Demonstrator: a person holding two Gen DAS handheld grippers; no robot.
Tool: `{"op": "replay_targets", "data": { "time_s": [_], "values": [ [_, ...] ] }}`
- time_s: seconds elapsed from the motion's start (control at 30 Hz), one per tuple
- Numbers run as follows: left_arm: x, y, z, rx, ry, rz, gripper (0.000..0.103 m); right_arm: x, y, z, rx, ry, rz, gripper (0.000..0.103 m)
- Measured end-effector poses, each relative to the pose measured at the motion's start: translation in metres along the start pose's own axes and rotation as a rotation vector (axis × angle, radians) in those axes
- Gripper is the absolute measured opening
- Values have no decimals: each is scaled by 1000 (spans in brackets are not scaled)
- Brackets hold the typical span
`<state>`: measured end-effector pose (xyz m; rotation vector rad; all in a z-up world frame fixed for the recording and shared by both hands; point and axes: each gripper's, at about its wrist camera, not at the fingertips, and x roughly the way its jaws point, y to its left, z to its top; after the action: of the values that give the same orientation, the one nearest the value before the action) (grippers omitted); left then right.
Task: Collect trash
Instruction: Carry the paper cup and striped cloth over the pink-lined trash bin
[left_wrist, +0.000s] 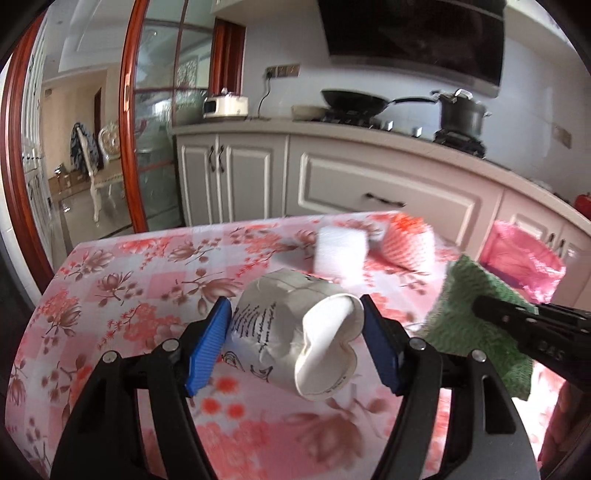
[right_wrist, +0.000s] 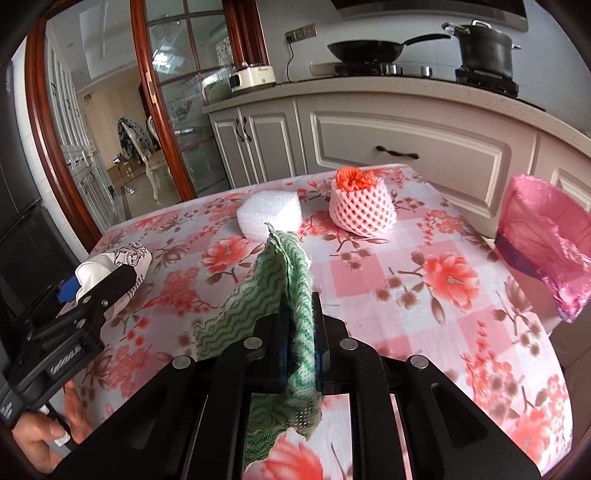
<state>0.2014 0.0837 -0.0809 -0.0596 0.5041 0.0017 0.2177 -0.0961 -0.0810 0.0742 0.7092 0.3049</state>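
In the left wrist view, the left gripper (left_wrist: 295, 343) clamps a crushed paper cup (left_wrist: 295, 332) at centre frame, above the floral table (left_wrist: 110, 295). In the right wrist view, the right gripper (right_wrist: 299, 350) pinches a green cloth (right_wrist: 284, 295) at lower centre; the pink-lined bin (right_wrist: 539, 236), interior unseen, stands at right.

Green wavy-patterned cloth (right_wrist: 291, 295), pink floral tablecloth (right_wrist: 443, 295)

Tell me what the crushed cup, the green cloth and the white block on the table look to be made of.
Crushed cup: likely thin paper, matte white with printed lettering; it holds sharp creases.
Green cloth: looks like thin nonwoven or woven fabric, wavy-patterned, dull; it droops limply.
White block: probably packing foam, with a pebbled, slightly shiny surface.
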Motion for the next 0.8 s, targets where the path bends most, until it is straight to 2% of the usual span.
{"op": "replay_targets", "data": {
  "time_s": [0.37, 0.8],
  "values": [
    [-73, -48, -11, 79, -132, -67, 68, -69, 0, -11, -12, -110, -17, 12],
    [-119, -69, -5, 97, -222, -97, 68, -122, -13, -22, -16, -219, -50, 12]
  ]
}}
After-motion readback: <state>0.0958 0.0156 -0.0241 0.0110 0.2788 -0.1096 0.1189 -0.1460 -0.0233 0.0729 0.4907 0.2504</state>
